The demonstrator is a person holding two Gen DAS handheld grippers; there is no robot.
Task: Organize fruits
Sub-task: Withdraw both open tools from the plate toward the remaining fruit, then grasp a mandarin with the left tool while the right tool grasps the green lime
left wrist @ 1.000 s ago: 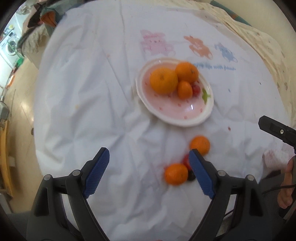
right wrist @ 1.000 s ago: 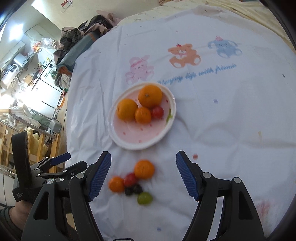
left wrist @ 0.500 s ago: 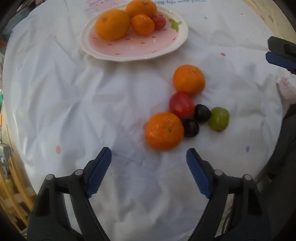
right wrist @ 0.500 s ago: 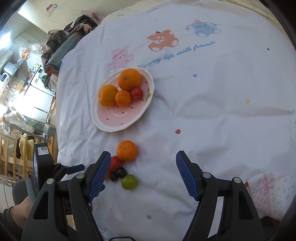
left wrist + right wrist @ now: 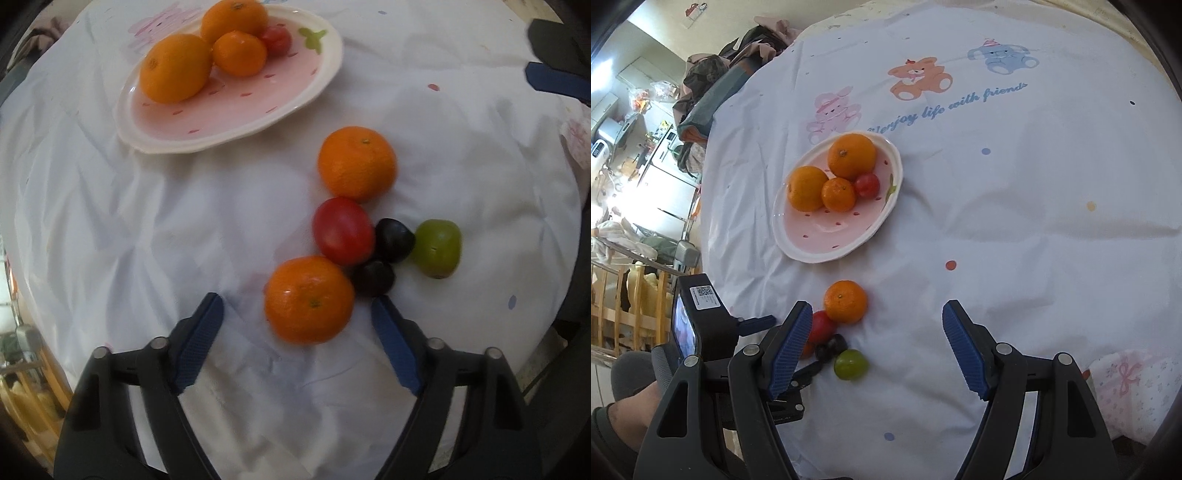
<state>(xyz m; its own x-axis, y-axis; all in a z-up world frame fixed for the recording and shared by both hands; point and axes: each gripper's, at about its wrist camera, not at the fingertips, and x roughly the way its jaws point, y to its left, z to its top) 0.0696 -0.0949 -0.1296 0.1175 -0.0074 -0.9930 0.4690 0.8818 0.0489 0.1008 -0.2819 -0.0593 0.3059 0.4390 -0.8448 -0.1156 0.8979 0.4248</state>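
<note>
Since the earlier frame my left gripper (image 5: 293,314) has closed in on the loose fruit; the near mandarin (image 5: 309,300) now sits between its spread jaws, untouched. Advance until both pads flank its widest part, then close gently. The tomato (image 5: 342,230) and a dark plum (image 5: 373,277) touch it on the far right; lift straight up. My right gripper (image 5: 873,343) hangs spread, empty. The plate (image 5: 295,107) lies ahead-left.
</note>
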